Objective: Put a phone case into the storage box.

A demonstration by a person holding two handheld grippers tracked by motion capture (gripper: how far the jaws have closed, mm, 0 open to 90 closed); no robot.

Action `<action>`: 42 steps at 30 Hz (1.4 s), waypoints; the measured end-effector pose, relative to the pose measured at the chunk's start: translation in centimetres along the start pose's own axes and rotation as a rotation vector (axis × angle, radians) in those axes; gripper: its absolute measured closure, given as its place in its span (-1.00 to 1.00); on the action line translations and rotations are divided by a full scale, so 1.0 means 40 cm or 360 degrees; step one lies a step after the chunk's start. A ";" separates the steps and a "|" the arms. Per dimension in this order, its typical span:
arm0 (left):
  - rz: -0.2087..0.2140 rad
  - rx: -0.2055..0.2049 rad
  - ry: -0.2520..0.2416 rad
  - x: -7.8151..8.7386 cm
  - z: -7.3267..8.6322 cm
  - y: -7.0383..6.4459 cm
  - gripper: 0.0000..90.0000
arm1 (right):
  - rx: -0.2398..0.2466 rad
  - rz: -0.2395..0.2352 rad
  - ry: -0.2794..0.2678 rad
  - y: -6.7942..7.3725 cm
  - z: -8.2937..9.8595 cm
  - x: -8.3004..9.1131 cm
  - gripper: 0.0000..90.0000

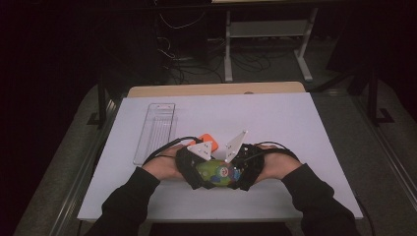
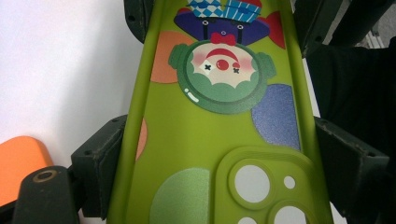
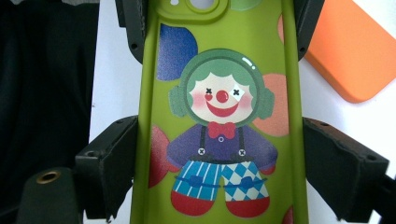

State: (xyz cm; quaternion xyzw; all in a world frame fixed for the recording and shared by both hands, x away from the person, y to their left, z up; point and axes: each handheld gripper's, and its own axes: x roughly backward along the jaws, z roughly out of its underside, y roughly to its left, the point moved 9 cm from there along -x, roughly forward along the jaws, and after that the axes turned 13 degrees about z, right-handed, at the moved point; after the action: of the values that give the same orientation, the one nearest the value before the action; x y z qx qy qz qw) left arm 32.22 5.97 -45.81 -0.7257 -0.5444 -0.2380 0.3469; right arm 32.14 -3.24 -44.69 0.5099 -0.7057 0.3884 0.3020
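Note:
A lime-green phone case [image 1: 216,173] printed with a clown is held lengthwise between my two grippers, just above the near middle of the white table [image 1: 275,128]. My left gripper [image 1: 202,172] is shut on the camera-cutout end of the case [image 2: 210,135], with a jaw pressed against each long side. My right gripper [image 1: 237,173] is shut on the opposite end of the case [image 3: 219,116], by the clown's feet, and grips both edges the same way. Each gripper view shows the other gripper's jaws at the far end of the case.
An orange phone case [image 1: 205,138] lies on the table just behind the grippers; the orange case [image 3: 355,51] is at the upper right of the right gripper view. A clear plastic tray [image 1: 156,130] stands at the back left. Dark sleeves come in from the front edge.

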 end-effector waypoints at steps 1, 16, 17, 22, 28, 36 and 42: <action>0.0001 0.0002 0.0008 0.000 0.001 0.000 -0.67 | 0.0002 -0.0007 0.0001 0.001 0.001 -0.002 -0.68; -0.0064 0.0125 -0.0037 0.019 0.012 0.011 -0.67 | -0.0239 0.0046 -0.0131 -0.041 0.034 0.035 -0.73; -0.0073 0.0136 -0.0040 0.020 0.014 0.013 -0.67 | -0.0256 0.0049 -0.0141 -0.045 0.040 0.038 -0.73; -0.0141 0.0199 -0.0068 0.030 0.018 0.026 -0.67 | -0.0366 0.0119 -0.0185 -0.072 0.068 0.064 -0.75; -0.0289 0.0308 -0.0137 0.049 0.020 0.058 -0.67 | -0.0589 0.0187 -0.0249 -0.094 0.093 0.091 -0.75; -0.0427 0.0456 -0.0174 0.063 0.024 0.085 -0.67 | -0.0860 0.0267 -0.0298 -0.105 0.125 0.088 -0.81; -0.0496 0.0544 -0.0194 0.068 0.021 0.094 -0.67 | -0.1000 0.0439 -0.0255 -0.114 0.153 0.071 -0.85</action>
State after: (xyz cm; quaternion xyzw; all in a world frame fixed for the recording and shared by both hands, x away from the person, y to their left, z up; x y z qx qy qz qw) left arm 36.57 7.68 -45.31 -0.5765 -0.7023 -0.1487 0.3903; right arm 35.48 -10.68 -44.42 0.3208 -0.8744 0.1482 0.3325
